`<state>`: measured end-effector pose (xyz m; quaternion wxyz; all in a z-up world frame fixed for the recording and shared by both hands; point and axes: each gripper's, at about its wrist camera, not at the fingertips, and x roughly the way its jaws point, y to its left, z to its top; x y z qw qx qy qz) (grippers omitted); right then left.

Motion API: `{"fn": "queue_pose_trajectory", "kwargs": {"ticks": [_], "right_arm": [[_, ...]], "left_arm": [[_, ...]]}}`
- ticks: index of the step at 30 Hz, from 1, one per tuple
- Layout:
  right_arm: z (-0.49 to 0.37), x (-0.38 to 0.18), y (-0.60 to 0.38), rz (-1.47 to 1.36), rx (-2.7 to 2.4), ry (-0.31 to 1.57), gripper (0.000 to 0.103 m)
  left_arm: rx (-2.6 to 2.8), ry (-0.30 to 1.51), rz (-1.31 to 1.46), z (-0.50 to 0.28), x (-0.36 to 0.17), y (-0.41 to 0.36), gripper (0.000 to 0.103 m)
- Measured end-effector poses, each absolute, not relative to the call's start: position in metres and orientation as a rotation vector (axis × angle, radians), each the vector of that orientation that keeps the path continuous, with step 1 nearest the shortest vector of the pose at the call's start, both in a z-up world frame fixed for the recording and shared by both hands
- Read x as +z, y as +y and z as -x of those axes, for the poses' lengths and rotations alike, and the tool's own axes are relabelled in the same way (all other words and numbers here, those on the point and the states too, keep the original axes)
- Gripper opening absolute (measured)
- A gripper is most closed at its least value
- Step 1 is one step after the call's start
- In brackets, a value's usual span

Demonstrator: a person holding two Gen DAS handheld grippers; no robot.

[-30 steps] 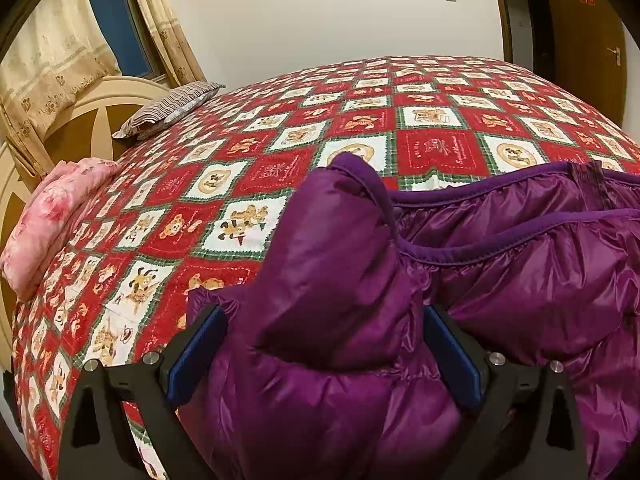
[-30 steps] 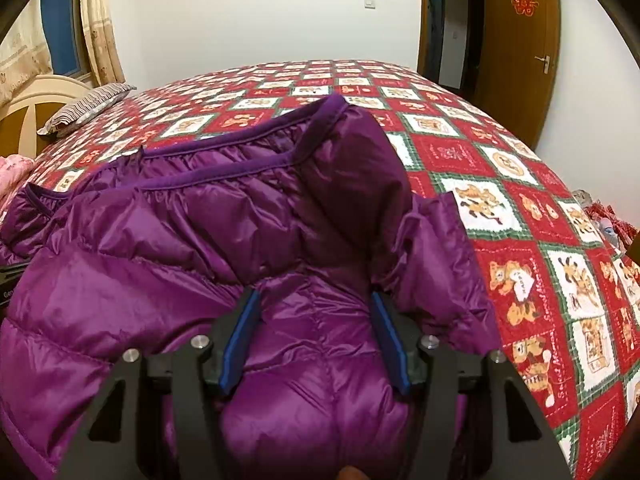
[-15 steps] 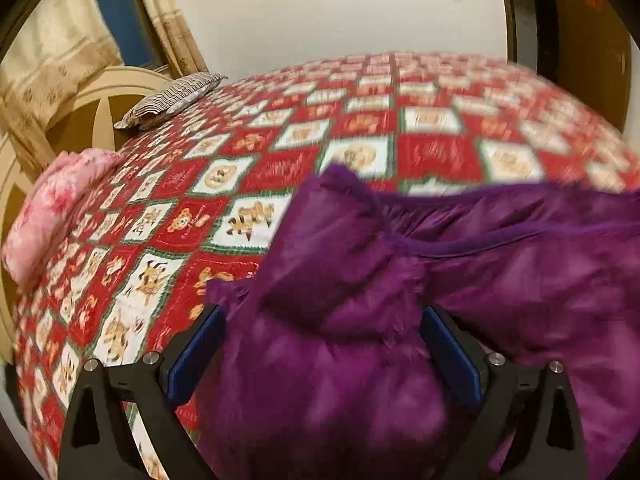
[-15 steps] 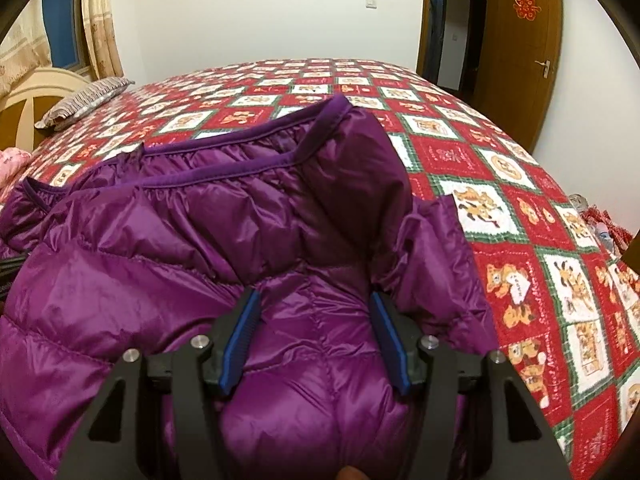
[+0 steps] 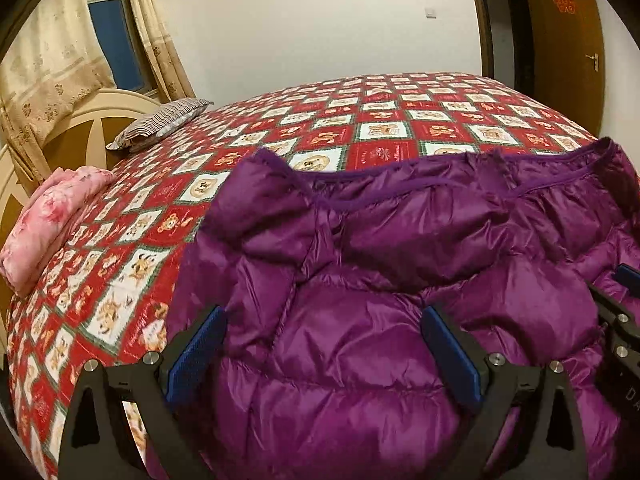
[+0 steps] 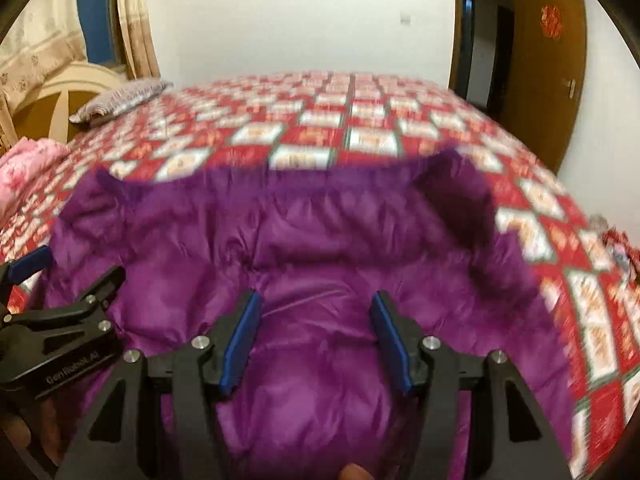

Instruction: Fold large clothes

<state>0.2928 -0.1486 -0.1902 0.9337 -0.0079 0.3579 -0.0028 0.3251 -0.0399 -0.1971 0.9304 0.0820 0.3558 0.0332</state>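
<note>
A puffy purple down jacket point(image 5: 400, 240) lies spread on the bed, its trimmed hem toward the far side. My left gripper point(image 5: 324, 350) is shut on a thick bulge of the jacket that fills the gap between its blue pads. In the right wrist view, which is blurred, my right gripper point(image 6: 316, 340) is likewise shut on a padded fold of the jacket point(image 6: 320, 232). The two grippers are close side by side: the right gripper point(image 5: 624, 292) shows at the left view's right edge, and the left gripper point(image 6: 68, 270) at the right view's left edge.
The bed's red patchwork quilt point(image 5: 360, 132) stretches beyond the jacket. A striped pillow point(image 5: 160, 122) and a folded pink blanket point(image 5: 52, 216) lie by the cream headboard point(image 5: 80, 120) at the left. A brown door point(image 5: 560, 40) stands at the back right.
Both grippers have shifted across the bed with the jacket still between their pads, and each now appears in the other's view. The raised fold by the left gripper has sunk flatter.
</note>
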Motion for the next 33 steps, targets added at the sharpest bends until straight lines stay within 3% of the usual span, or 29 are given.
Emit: {"fn": "queue_pose_trajectory", "kwargs": {"ticks": [33], "right_arm": [[-0.291, -0.206, -0.137, 0.066, -0.037, 0.718, 0.062]], "left_arm": [[0.099, 0.755, -0.182, -0.33, -0.214, -0.042, 0.102]]}}
